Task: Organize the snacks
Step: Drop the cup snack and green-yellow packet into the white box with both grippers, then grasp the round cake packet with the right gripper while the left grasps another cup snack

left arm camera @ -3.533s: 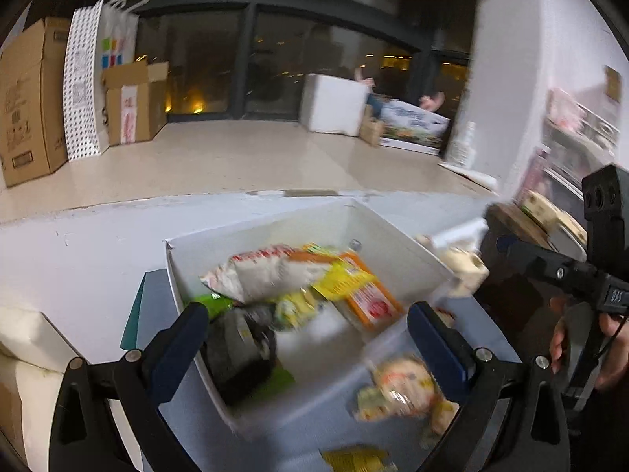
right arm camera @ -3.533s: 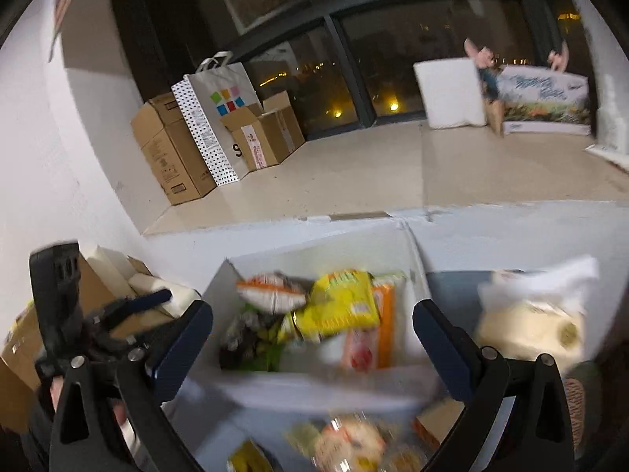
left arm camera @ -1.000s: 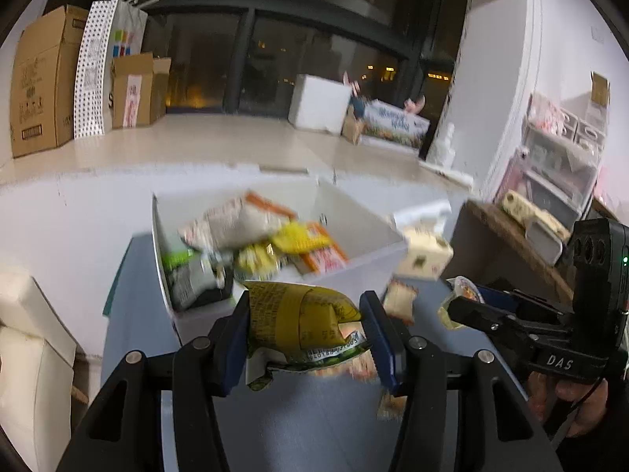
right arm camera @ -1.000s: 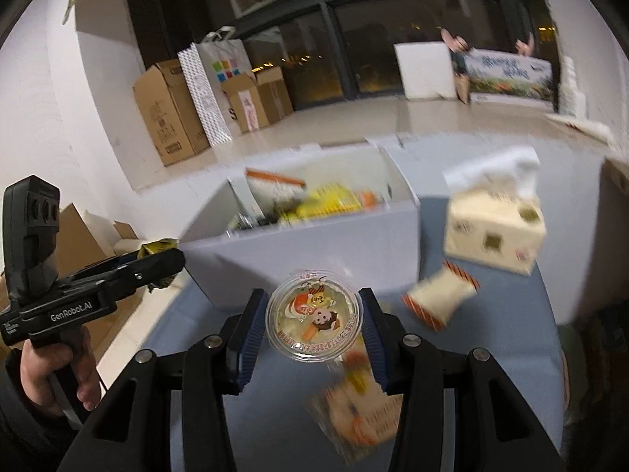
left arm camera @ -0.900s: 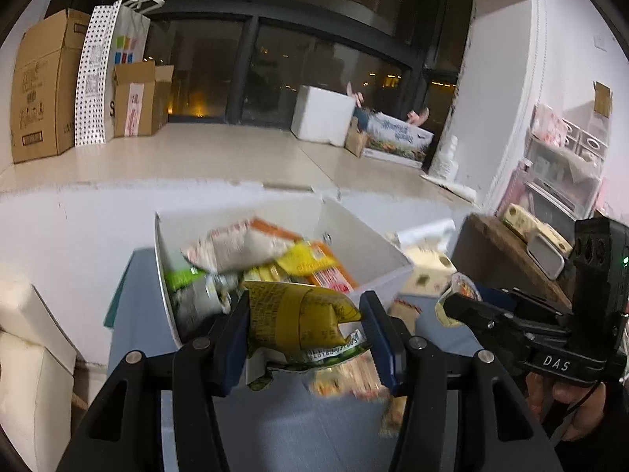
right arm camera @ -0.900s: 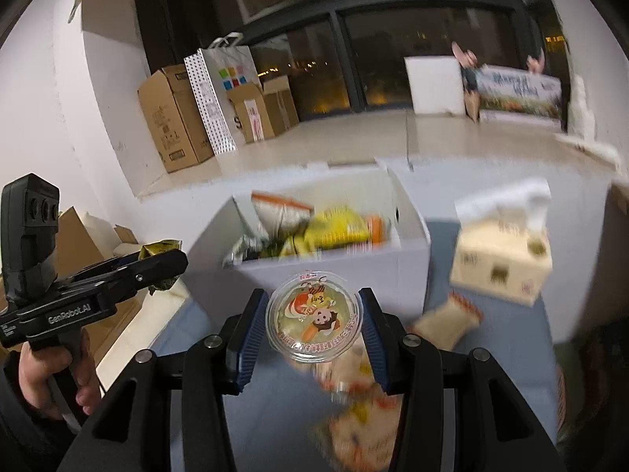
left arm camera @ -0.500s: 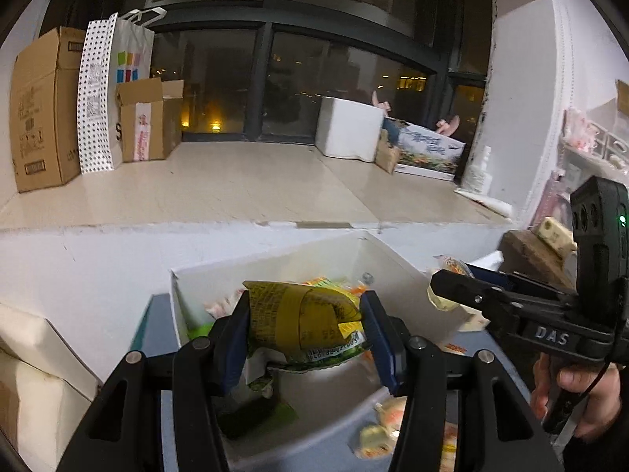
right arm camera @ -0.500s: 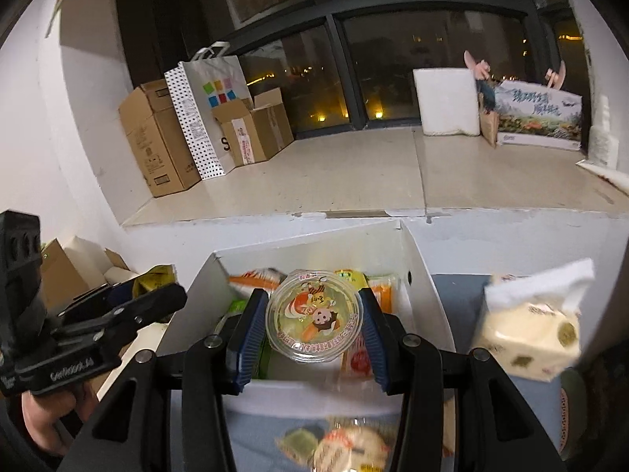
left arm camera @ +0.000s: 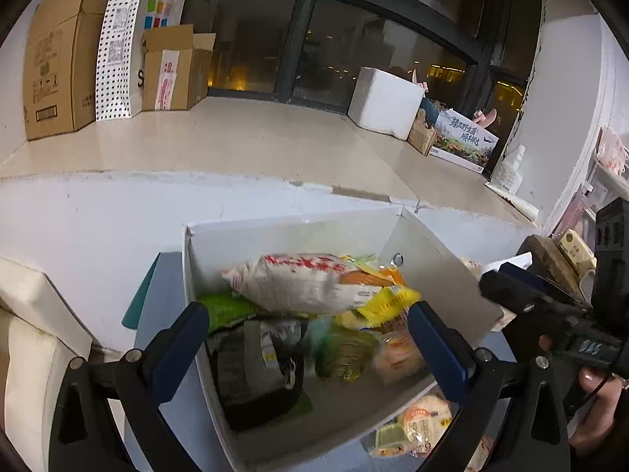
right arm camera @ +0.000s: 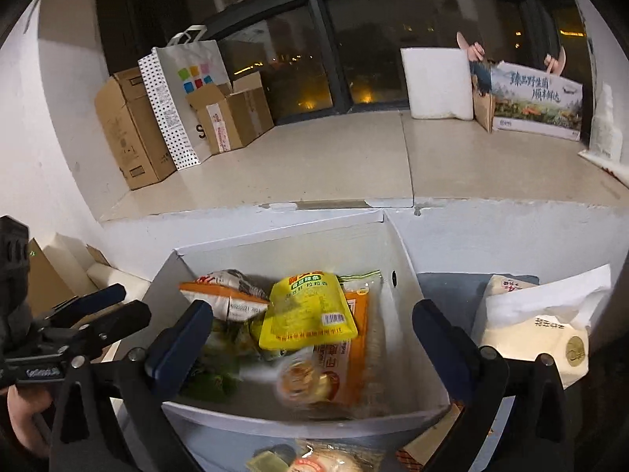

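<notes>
- White box [left arm camera: 298, 232] w/ snack packs sits just ahead of both hand-held grippers.
- L hand-held gripper [left arm camera: 308, 348]: jaws just opened, apart; blurred green-yellow pack [left arm camera: 342, 354] between, untouched.
- R hand-held gripper [right arm camera: 312, 348]: jaws just opened, apart; blurred jelly cup [right arm camera: 300, 383] below, free.

Indoor light is dim and cool, with dark windows [right arm camera: 334, 59] behind. Fisheye bends the edges into black corners. Snacks [left arm camera: 346, 350] in the box [right arm camera: 283, 232] blur.

Left tool [left arm camera: 308, 344] and right tool [right arm camera: 312, 344] jaws just opened wide.
</notes>
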`<move>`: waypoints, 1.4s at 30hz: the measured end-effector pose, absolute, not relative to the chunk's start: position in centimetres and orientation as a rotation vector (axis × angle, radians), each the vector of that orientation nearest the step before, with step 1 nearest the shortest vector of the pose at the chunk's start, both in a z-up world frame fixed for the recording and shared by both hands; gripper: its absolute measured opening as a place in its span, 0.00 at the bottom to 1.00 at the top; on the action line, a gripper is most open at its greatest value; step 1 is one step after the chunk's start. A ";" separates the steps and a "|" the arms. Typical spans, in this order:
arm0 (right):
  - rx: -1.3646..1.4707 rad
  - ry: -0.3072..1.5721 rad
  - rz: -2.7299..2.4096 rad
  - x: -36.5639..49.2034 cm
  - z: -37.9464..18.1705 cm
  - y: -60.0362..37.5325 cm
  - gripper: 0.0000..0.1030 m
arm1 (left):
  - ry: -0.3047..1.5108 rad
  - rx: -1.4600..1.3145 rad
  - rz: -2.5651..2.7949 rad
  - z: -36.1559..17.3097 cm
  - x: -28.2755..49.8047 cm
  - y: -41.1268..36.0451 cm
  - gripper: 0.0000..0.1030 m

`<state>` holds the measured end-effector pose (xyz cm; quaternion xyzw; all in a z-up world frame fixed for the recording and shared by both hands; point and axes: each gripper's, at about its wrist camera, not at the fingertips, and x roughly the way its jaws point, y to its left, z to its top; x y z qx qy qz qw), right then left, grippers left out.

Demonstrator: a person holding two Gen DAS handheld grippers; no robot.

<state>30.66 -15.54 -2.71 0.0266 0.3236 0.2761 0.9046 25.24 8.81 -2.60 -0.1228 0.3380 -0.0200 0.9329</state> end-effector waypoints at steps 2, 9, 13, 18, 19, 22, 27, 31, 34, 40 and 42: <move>0.103 0.672 0.593 30.1 -2.6 -16.2 1.00 | 0.700 -0.262 -0.063 -2.9 24.3 8.4 1.00; 0.145 0.589 0.667 25.1 -1.6 -18.7 1.00 | 0.682 -0.232 -0.114 -1.8 20.3 6.6 1.00; 0.155 0.587 0.689 21.7 -1.6 -20.4 1.00 | 0.632 -0.220 -0.120 -1.0 17.6 5.9 1.00; 0.176 0.568 0.656 17.4 -3.0 -23.5 1.00 | 0.616 -0.194 -0.123 -1.4 14.7 4.8 1.00; 0.182 0.560 0.648 16.9 -3.3 -24.0 1.00 | 0.622 -0.198 -0.132 -1.6 14.4 4.6 1.00; 0.233 0.592 0.628 15.5 -5.3 -25.8 1.00 | 0.659 -0.217 -0.157 -2.8 13.5 4.0 1.00; 0.266 0.670 0.582 14.1 -8.4 -28.0 1.00 | 0.707 -0.237 -0.178 -4.7 12.6 3.1 1.00; 0.263 0.716 0.547 14.2 -10.0 -28.7 1.00 | 0.736 -0.244 -0.181 -5.8 11.8 2.5 1.00; 0.251 0.720 0.528 14.1 -10.6 -29.0 1.00 | 0.743 -0.249 -0.178 -6.1 11.1 2.3 1.00; 0.157 0.742 0.513 15.1 -11.2 -27.8 1.00 | 0.738 -0.259 -0.151 -6.2 9.4 3.0 1.00; 0.102 0.771 0.535 16.1 -11.5 -26.3 1.00 | 0.739 -0.267 -0.146 -6.4 9.1 3.3 1.00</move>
